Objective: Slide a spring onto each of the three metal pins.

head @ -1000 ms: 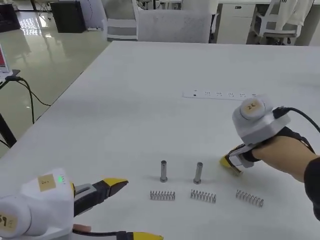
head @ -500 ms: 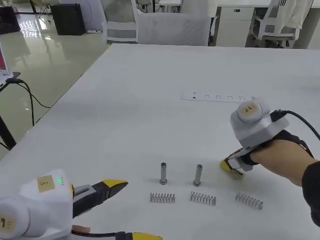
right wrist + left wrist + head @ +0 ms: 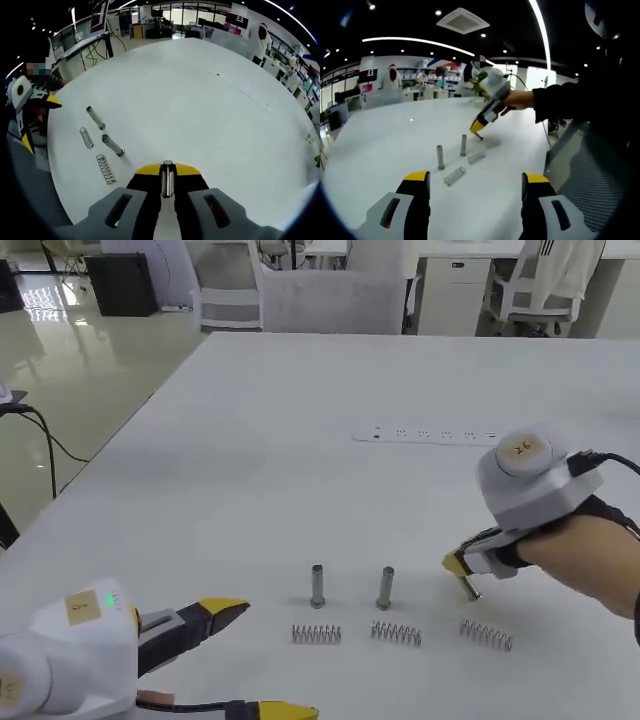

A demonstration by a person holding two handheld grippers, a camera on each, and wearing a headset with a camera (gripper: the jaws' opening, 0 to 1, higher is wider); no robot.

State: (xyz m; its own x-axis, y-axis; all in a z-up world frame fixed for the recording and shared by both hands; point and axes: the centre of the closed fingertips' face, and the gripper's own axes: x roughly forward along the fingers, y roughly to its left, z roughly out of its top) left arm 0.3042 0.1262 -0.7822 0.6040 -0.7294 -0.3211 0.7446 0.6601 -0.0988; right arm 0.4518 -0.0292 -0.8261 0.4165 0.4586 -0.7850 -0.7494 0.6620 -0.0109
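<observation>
Your right claw (image 3: 460, 566) is clamped narrow on one metal pin (image 3: 167, 182), which lies straight along the line of the jaws with its round end poking out past the yellow tips. In the head view that claw sits at the right of the white worktop (image 3: 300, 440), angled down and to the left, with the held pin's lower end close to the surface; whether it touches cannot be told. Two more pins stand upright on the worktop to its left, the left pin (image 3: 317, 586) and the middle pin (image 3: 385, 587), side by side and apart from each other. Three springs lie flat in a row on the near side of them: the left spring (image 3: 316, 634) just near of the left pin, the middle spring (image 3: 395, 633) just near of the middle pin, and the right spring (image 3: 486, 635) just near of your right claw's tips. None of the springs is on a pin. Your left claw (image 3: 476, 176) stands wide, holding nothing, low at the near left corner and pointing right toward the pins, well apart from them. A white power strip (image 3: 425, 434) lies across the worktop on the far side, well beyond the pins.
</observation>
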